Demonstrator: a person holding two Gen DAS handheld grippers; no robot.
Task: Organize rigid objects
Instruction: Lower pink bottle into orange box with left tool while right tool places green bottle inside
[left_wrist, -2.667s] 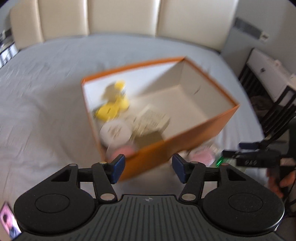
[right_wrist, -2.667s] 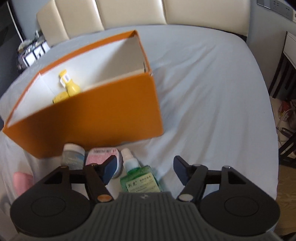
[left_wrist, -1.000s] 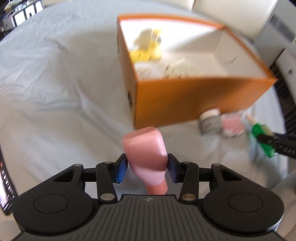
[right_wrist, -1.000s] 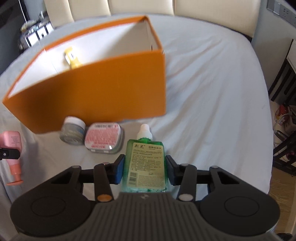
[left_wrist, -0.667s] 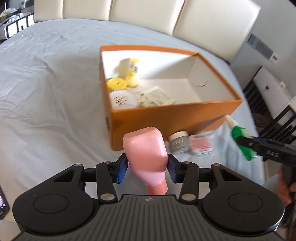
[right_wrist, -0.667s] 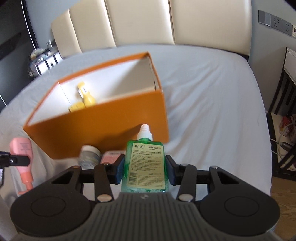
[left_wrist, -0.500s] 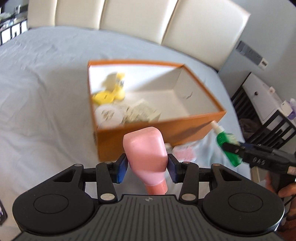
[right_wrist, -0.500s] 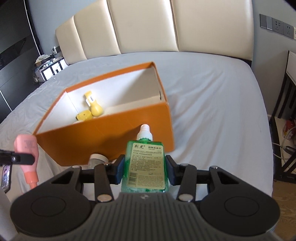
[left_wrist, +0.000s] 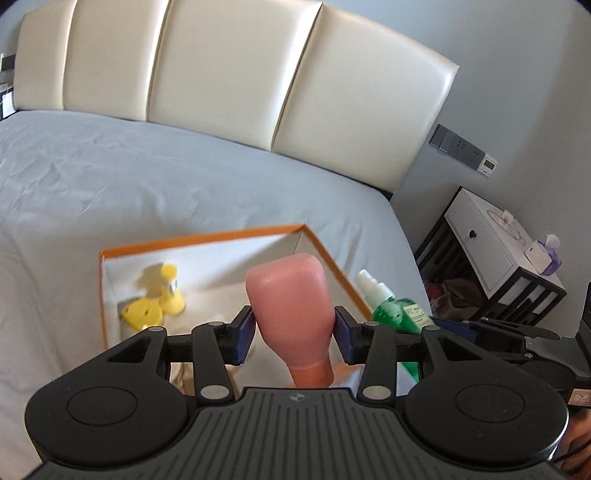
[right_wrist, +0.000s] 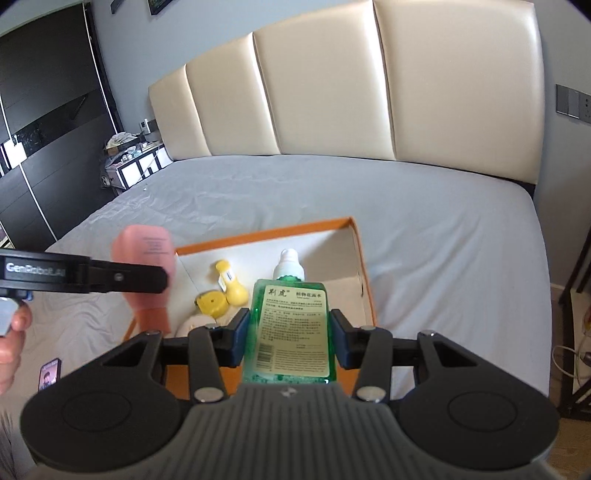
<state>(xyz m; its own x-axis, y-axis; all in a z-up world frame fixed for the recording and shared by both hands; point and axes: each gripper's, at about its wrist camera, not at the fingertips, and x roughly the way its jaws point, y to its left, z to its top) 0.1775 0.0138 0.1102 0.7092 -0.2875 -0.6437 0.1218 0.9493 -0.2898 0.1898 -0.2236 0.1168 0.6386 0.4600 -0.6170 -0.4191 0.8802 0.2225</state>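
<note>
My left gripper (left_wrist: 294, 334) is shut on a pink bottle (left_wrist: 291, 306), held cap-down above the near side of the orange box (left_wrist: 199, 239). My right gripper (right_wrist: 289, 334) is shut on a green bottle (right_wrist: 290, 325) with a white cap, held above the box (right_wrist: 364, 280) near its right wall. The green bottle also shows in the left wrist view (left_wrist: 391, 312), and the pink bottle in the right wrist view (right_wrist: 146, 254). Inside the box lie yellow items (left_wrist: 155, 302) (right_wrist: 225, 291) and a white round item (right_wrist: 192, 323).
The box sits on a bed with a grey sheet (left_wrist: 147, 177) and a cream headboard (left_wrist: 229, 74). A white bedside cabinet (left_wrist: 495, 247) stands at the right. A phone (right_wrist: 50, 373) lies on the sheet at the left. A cluttered dark shelf (right_wrist: 129, 162) stands far left.
Both grippers have risen and moved forward over the box with their bottles still held. The small jar and pink tin in front of the box have dropped out of view.
</note>
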